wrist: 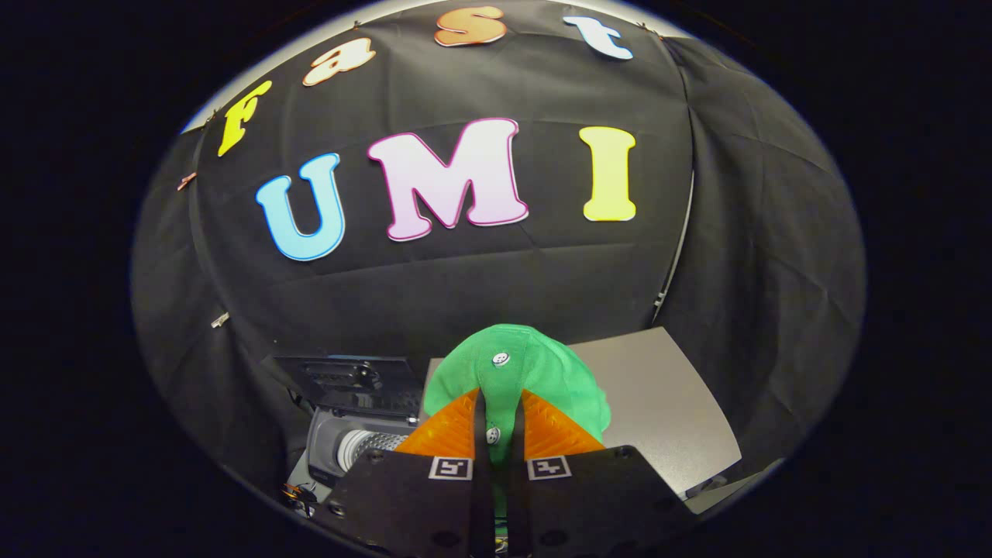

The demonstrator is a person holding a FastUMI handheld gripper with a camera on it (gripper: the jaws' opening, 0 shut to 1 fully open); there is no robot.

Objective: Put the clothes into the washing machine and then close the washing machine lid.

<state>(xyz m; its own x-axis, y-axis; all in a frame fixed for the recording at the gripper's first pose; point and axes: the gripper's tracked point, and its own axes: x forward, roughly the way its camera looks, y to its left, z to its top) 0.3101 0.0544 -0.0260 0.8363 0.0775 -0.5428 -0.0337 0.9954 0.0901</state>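
Observation:
A green garment [535, 372] with white buttons is pinched between my two fingers, and it bulges up over their tips. My gripper [496, 418] is shut on it and holds it in the air. Below and to the left of the fingers sits the washing machine [353, 446], a small grey unit with its perforated drum showing. Its dark lid [349, 381] stands raised behind the opening. The garment hangs a little to the right of the drum opening.
A grey table top [666, 403] lies beyond and to the right of the fingers, with its edge falling off at the right. Black booth cloth [480, 287] rises close behind the machine and the table.

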